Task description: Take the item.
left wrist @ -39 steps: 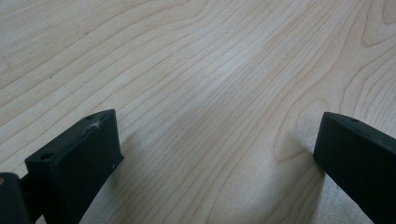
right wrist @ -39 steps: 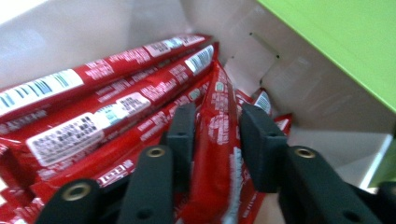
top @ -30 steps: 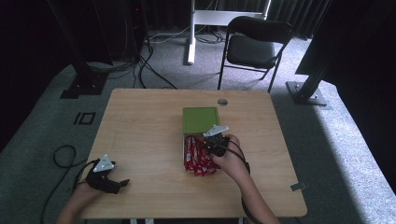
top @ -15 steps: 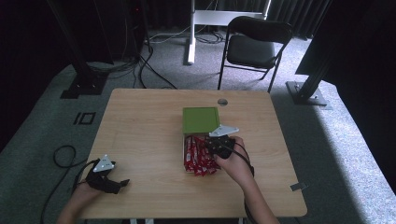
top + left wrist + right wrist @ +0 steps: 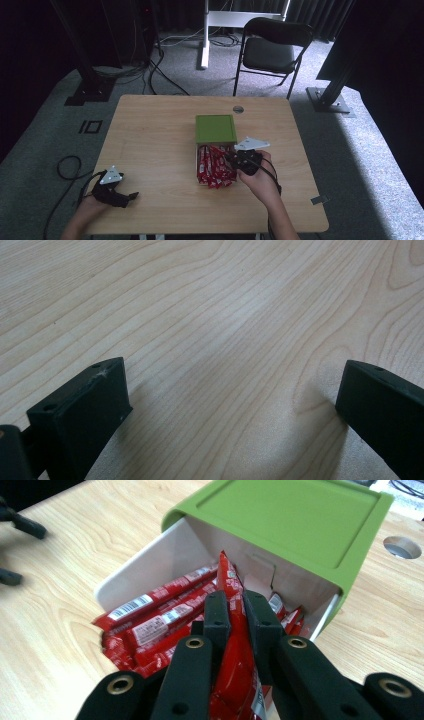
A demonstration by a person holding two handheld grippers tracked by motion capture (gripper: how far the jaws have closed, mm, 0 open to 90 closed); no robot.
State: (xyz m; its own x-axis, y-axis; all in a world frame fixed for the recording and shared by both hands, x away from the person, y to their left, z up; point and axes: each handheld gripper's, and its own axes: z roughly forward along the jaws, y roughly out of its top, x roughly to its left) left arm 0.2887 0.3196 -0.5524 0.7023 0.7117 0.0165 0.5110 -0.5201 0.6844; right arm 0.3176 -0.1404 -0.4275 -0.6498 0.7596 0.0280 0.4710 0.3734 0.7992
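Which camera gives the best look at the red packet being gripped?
The right gripper view: the red packet stands clamped in the right gripper. The high view shows it small beside the hand. The left gripper view shows bare table.

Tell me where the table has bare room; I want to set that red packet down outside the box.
Bare wood lies between the left gripper and the white box, and along the table's far edge left of the green lid. It is crowded where the right gripper, shut on a red packet, sits over the spilling packets.

Soft, even light on the pale table (image 5: pixel 150 150), dark surrounds, bright floor patch at right, blurry near tongs.
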